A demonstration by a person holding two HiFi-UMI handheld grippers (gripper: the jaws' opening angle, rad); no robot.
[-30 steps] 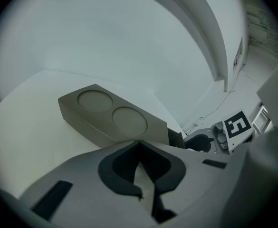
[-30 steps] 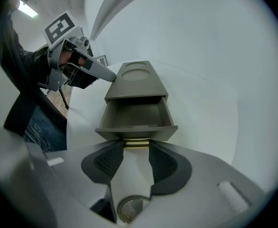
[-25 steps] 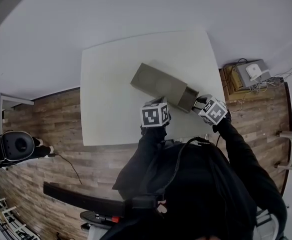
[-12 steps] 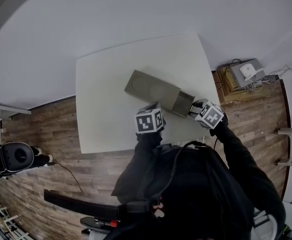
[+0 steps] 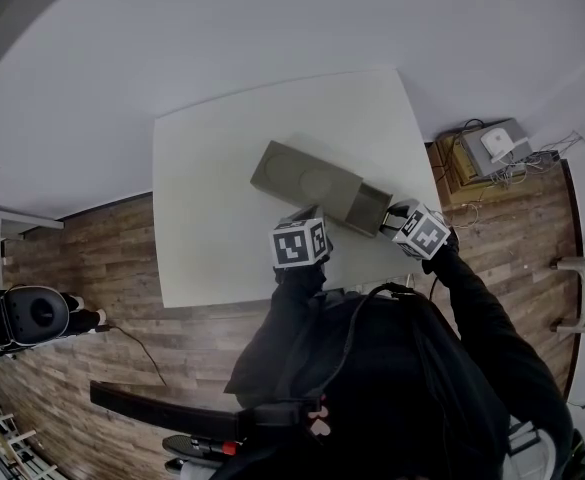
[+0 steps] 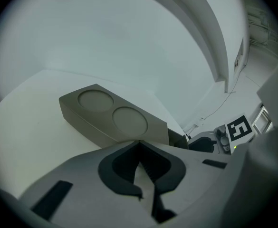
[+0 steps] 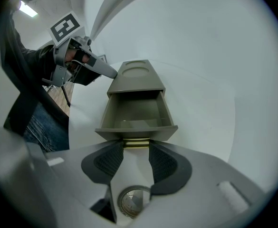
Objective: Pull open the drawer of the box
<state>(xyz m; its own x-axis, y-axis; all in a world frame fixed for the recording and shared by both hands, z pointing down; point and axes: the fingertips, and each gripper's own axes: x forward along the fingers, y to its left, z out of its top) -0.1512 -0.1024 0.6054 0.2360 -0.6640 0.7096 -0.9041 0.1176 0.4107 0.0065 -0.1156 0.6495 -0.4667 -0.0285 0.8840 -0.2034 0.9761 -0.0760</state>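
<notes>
A flat olive-grey box (image 5: 312, 180) with two round recesses on top (image 6: 112, 120) lies on the white table (image 5: 212, 198). Its drawer (image 7: 136, 115) stands pulled out toward me and looks empty. My right gripper (image 7: 136, 148) has its pads on both sides of the brass drawer handle (image 7: 136, 143) and is shut on it. My left gripper (image 6: 139, 146) is shut with nothing in it. Its tip (image 7: 111, 74) rests against the box's near side by the drawer opening. In the head view the left gripper (image 5: 307, 218) and the right gripper (image 5: 394, 215) flank the drawer (image 5: 372, 211).
The box lies near the table's front right corner, with the table edge just under the grippers. Wooden floor surrounds the table. A low wooden stand with devices and cables (image 5: 487, 153) is at the right, and a black round object (image 5: 32, 313) is on the floor at the left.
The head view has shifted slightly. Both grippers, the box and the open drawer keep the same places relative to each other.
</notes>
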